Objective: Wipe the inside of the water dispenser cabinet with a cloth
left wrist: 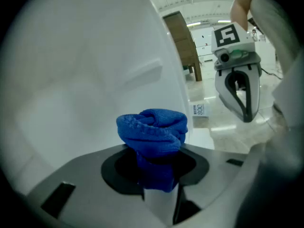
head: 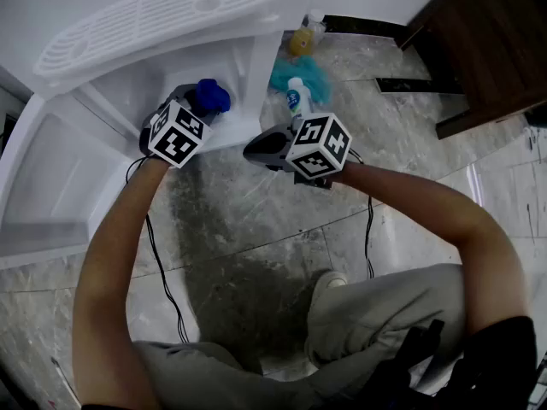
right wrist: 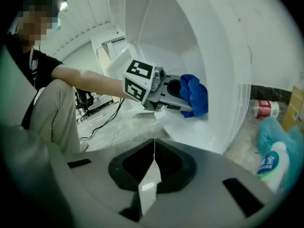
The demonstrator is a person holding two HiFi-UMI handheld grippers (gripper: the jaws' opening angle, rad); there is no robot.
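Observation:
A white water dispenser cabinet [head: 120, 84] stands open on the marble floor, its door [head: 43, 186] swung out to the left. My left gripper [head: 203, 102] reaches into the cabinet opening, shut on a bunched blue cloth [head: 211, 95]. In the left gripper view the cloth [left wrist: 153, 132] bulges above the jaws against the white inner wall [left wrist: 85, 65]. My right gripper [head: 249, 152] hovers just outside the cabinet, to the right of the left one, shut and empty. In the right gripper view its jaws [right wrist: 153, 165] meet, and the left gripper [right wrist: 183, 103] holds the cloth [right wrist: 195, 95] ahead.
Right of the cabinet lie a teal cloth [head: 316, 77], a white bottle [head: 297, 98] and a yellow object [head: 300, 42]. A dark wooden cupboard [head: 487, 41] stands at the far right. Cables [head: 162, 272] trail over the floor by the person's knees.

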